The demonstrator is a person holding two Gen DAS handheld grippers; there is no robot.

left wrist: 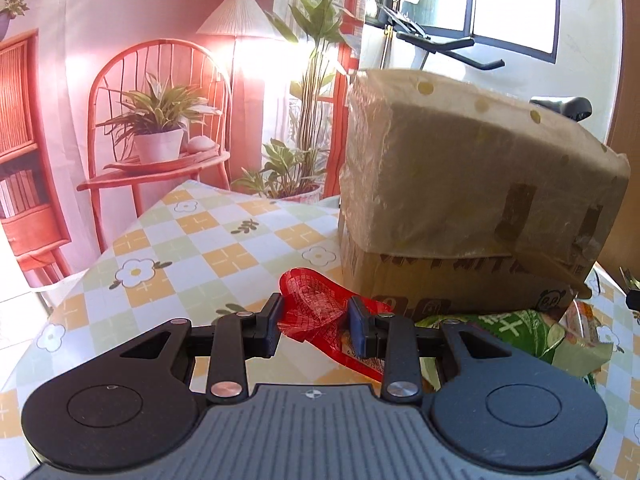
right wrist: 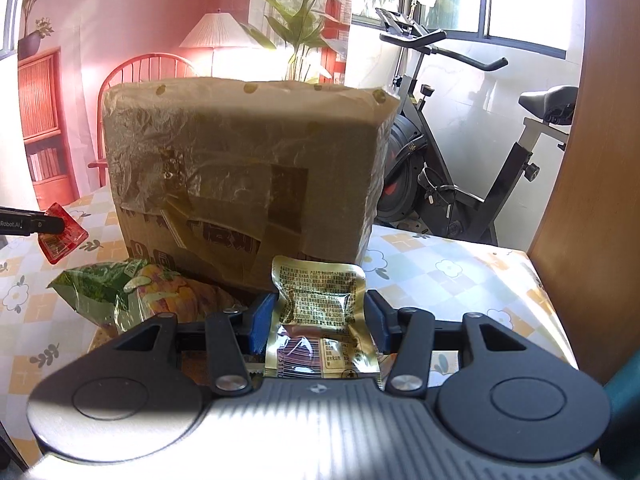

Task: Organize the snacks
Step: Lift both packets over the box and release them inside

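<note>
Red crinkled plastic, a small snack packet, is pinched between my left fingers, lifted clear of the checked worktop near its left edge. My right fingers clamp a gold foil snack pouch by its sides, printed back facing up. Below lies a green snack bag on the worktop, against the taped cardboard box. Beyond the far edge stands an exercise bike

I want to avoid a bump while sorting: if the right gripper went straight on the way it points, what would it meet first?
Most likely the cardboard box, wrapped in plastic film, right ahead of the right gripper and its gold packet; depth unclear.
</note>
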